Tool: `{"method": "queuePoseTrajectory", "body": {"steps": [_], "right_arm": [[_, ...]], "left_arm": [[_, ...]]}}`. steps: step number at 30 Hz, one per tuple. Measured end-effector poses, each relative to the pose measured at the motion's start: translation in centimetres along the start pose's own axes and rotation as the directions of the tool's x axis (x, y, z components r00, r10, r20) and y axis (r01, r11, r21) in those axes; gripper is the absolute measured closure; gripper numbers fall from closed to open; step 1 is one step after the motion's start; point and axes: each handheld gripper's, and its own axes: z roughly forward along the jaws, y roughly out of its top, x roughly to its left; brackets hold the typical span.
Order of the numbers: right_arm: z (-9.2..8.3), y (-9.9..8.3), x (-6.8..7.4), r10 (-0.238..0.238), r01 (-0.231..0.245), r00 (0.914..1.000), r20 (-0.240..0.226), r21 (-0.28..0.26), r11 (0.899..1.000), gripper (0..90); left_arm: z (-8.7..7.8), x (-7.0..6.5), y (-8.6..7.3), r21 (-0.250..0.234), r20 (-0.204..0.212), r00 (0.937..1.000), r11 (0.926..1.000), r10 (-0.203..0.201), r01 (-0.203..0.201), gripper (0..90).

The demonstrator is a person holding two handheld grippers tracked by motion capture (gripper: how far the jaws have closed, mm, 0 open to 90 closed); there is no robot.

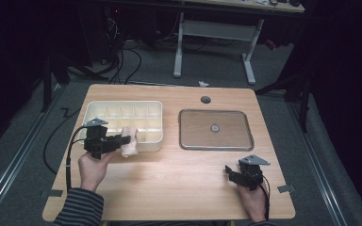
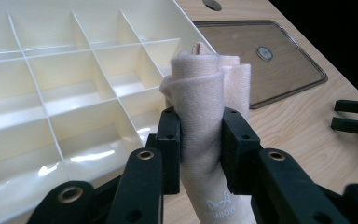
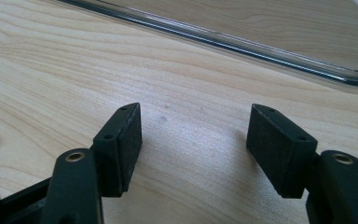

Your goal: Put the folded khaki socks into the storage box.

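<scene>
Left gripper view, nearest first: left hand-held gripper clamped on rolled pale-pink cloth, pads pressing both sides. Roll's long axis runs along the jaws, away from the camera. Small white logo with lettering near its lower end; too blurred to read. Just beyond and to the left: cream divided tray, its compartments bare; the coming move likely goes that way. Farther right, clear lid flat on worktop. Right hand-held gripper rests on worktop, jaws apart, nothing between them.
</scene>
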Motion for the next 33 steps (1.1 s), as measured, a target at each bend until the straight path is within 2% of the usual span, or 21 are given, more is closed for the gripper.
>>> {"method": "queuePoseTrajectory", "body": {"steps": [3,15,20,24,27,29,33], "right_arm": [[0.0,0.0,0.0,0.0,0.0,1.0,-0.001,0.0,1.0,35.5],[0.0,0.0,0.0,0.0,0.0,1.0,0.0,0.0,1.0,35.5],[0.0,0.0,0.0,0.0,0.0,1.0,0.0,0.0,1.0,35.5],[0.0,0.0,0.0,0.0,0.0,1.0,-0.001,0.0,1.0,35.5],[0.0,0.0,0.0,0.001,-0.001,1.0,0.0,0.0,1.0,35.5],[0.0,0.0,0.0,0.0,0.0,1.0,0.0,0.0,1.0,35.5],[0.0,0.0,0.0,0.0,0.0,1.0,0.0,0.0,1.0,35.5]], "left_arm": [[-0.1,0.4,0.3,-0.004,0.007,0.9998,0.9998,-0.018,0.018,71.6],[0.2,0.7,2.2,0.03,-0.024,0.9997,0.9995,0.008,-0.007,71.7],[0.6,1.2,2.7,0.045,-0.032,0.9995,0.999,0.002,0.0,71.7],[0.9,1.5,3.2,0.062,-0.046,0.9988,0.998,0.017,-0.014,71.6],[1.2,2.0,3.5,0.065,-0.044,0.999,0.9979,0.007,-0.005,71.6],[1.5,2.2,3.7,0.081,-0.06,0.9981,0.9967,0.018,-0.013,71.7],[2.0,2.6,3.9,0.096,-0.054,0.9985,0.9954,0.01,-0.004,71.6]]}}
